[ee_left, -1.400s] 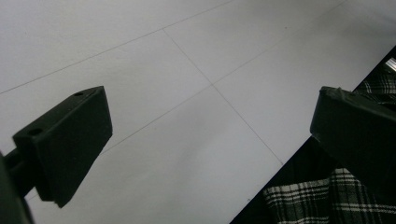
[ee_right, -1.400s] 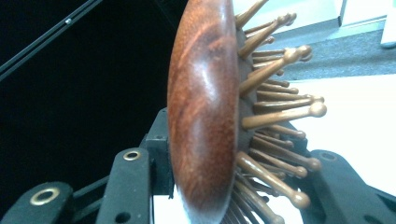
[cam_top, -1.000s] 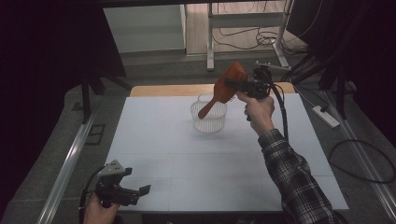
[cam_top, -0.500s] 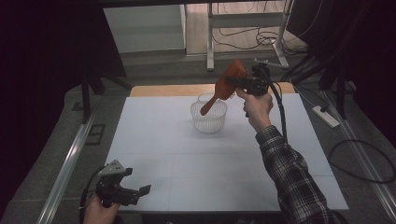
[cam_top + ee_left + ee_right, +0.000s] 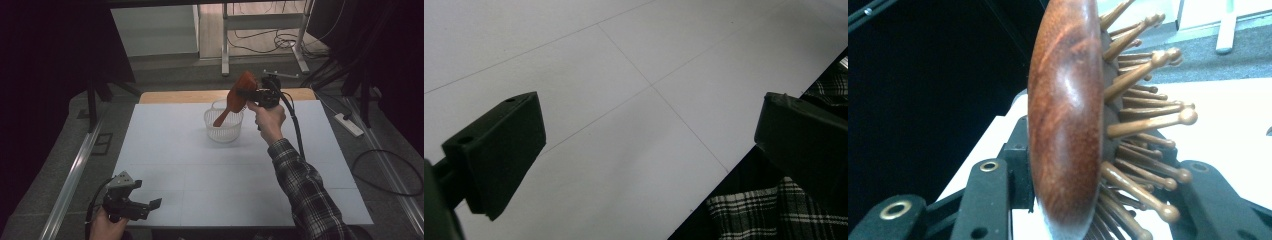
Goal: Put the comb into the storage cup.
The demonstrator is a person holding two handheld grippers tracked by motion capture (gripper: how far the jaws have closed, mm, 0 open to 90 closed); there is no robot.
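Black two-jaw grippers, trailing black cables, plaid sleeve [image 5: 304, 192]

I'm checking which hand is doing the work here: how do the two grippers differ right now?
The right gripper is clamped on a wooden hairbrush; the left gripper holds nothing and its jaws stand wide apart. The right one is raised over the white basket at the far side of the table; the left one sits low at the near edge. Both are black and hand-held.

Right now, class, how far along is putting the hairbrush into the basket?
Done: the right gripper has the wooden hairbrush clamped by its head. In hand: its handle tip dips inside the white basket. Left: lowering and releasing it. The left gripper waits open.
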